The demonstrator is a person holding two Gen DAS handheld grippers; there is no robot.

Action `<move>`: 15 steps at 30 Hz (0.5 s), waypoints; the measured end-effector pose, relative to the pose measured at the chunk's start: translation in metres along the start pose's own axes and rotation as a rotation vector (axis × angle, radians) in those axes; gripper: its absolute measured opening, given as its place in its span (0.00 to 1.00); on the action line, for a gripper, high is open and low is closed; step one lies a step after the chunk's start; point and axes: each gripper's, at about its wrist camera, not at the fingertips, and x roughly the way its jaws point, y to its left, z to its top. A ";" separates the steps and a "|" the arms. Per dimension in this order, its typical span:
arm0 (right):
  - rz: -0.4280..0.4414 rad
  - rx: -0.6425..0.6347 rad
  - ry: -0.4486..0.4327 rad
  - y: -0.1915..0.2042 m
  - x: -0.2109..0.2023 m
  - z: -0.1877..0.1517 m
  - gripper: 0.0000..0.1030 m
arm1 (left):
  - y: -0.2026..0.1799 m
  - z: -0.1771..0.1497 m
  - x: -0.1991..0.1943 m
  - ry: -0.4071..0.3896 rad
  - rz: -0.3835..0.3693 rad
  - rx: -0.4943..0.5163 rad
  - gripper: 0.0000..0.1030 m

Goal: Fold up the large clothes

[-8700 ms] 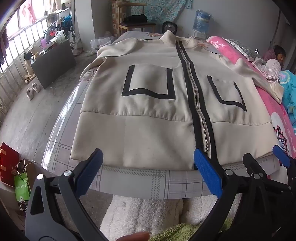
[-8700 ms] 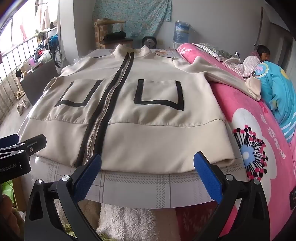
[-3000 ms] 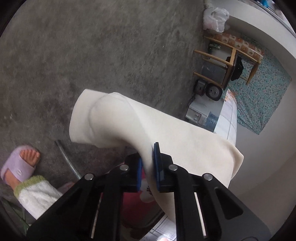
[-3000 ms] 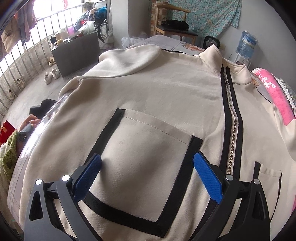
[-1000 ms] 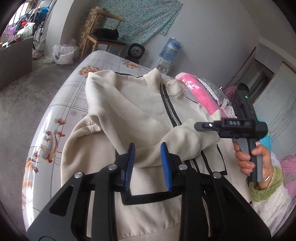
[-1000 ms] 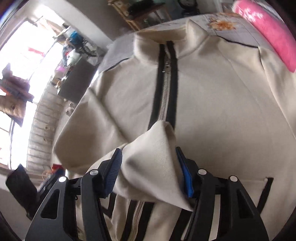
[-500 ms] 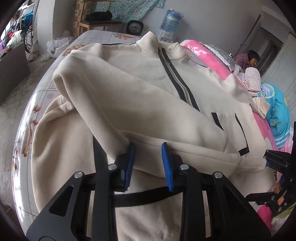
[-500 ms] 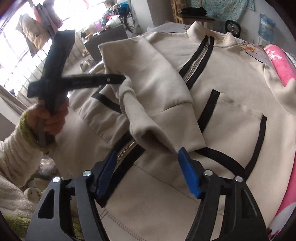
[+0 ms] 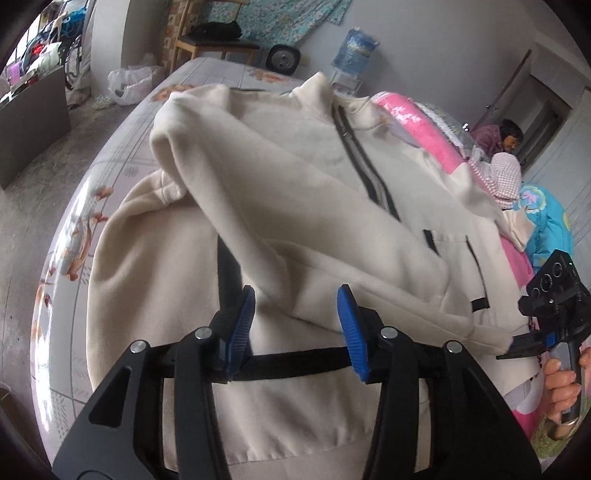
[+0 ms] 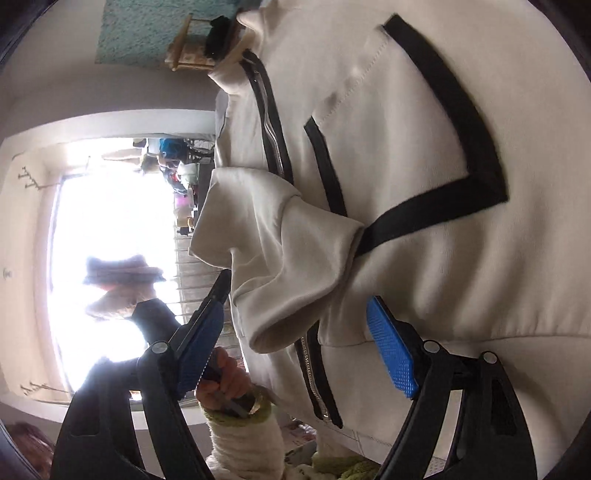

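Note:
A cream zip jacket (image 9: 295,177) with black pocket trim lies front up on the bed. Its left sleeve (image 9: 303,229) is folded diagonally across the chest, cuff (image 9: 480,328) at the right. My left gripper (image 9: 295,325) is open just above the sleeve's lower edge, holding nothing. In the right wrist view, rolled sideways, the sleeve cuff (image 10: 280,266) rests over the zip (image 10: 273,144) beside the black-trimmed pocket (image 10: 424,147). My right gripper (image 10: 295,350) is open wide, with the cuff lying loose between its pads. It also shows in the left wrist view (image 9: 546,314) beside the cuff.
The bed sheet (image 9: 74,236) with a floral print shows left of the jacket. A pink quilt (image 9: 424,125) and a person (image 9: 506,136) lie at the right. A wooden chair (image 9: 214,33), a fan and a water bottle (image 9: 354,48) stand beyond the bed.
Both grippers opened wider and let the sleeve lie across the jacket front. The left gripper pulled back slightly. The right wrist view has rolled sideways.

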 end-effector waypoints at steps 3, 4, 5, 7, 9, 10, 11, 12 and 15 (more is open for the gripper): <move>-0.046 -0.003 0.008 0.004 0.014 0.002 0.76 | 0.003 -0.004 0.000 -0.024 -0.026 0.002 0.44; -0.062 -0.001 0.009 0.006 0.017 0.003 0.74 | 0.003 -0.004 -0.001 -0.028 -0.031 0.003 0.45; -0.082 0.000 0.008 0.008 0.020 0.004 0.72 | 0.005 -0.005 -0.003 -0.035 -0.041 -0.003 0.46; -0.106 -0.002 0.009 0.012 0.020 0.002 0.64 | 0.009 -0.006 -0.009 -0.061 -0.046 -0.013 0.47; -0.124 0.002 0.008 0.014 0.017 -0.001 0.58 | 0.013 -0.004 -0.019 -0.100 -0.035 -0.010 0.47; -0.120 0.013 0.010 0.014 0.017 -0.002 0.55 | 0.015 -0.003 -0.024 -0.119 -0.018 -0.007 0.47; -0.110 0.027 0.016 0.014 0.018 -0.003 0.55 | 0.017 -0.001 -0.027 -0.132 0.007 -0.003 0.47; -0.101 0.035 0.019 0.014 0.018 -0.005 0.53 | 0.018 0.001 -0.028 -0.141 0.045 0.003 0.47; -0.094 0.039 0.044 0.015 0.030 -0.007 0.47 | 0.026 0.006 -0.022 -0.117 0.122 0.010 0.45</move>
